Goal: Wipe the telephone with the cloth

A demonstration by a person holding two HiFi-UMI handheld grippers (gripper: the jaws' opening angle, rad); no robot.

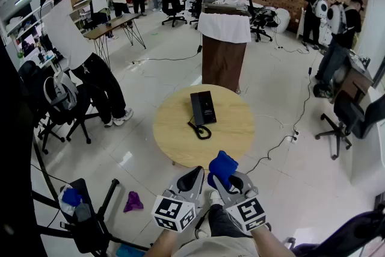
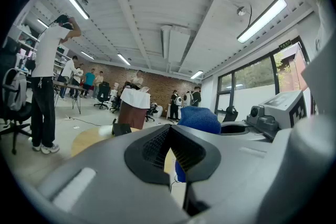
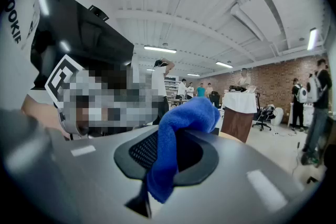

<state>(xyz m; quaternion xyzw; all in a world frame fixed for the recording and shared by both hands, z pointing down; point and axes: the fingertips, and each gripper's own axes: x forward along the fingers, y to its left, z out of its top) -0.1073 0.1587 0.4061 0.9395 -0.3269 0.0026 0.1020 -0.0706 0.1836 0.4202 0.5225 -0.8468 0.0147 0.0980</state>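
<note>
A black telephone (image 1: 203,108) lies on the round wooden table (image 1: 231,135), its coiled cord (image 1: 199,129) looped toward the near edge. Both grippers hover side by side just short of the table's near rim. My right gripper (image 1: 220,176) is shut on a blue cloth (image 1: 223,166), which bunches up above its jaws; the cloth (image 3: 178,134) hangs out of them in the right gripper view. My left gripper (image 1: 195,176) is shut with nothing between its jaws; in the left gripper view its jaws (image 2: 169,140) meet, and the blue cloth (image 2: 198,119) shows beside them.
A cloth-draped brown stand (image 1: 224,45) is behind the table. A cable (image 1: 283,135) runs across the floor to the right. Office chairs (image 1: 352,120) stand right, a person (image 1: 84,63) and chair left. A purple rag (image 1: 133,201) and a tripod (image 1: 84,219) are at the near left.
</note>
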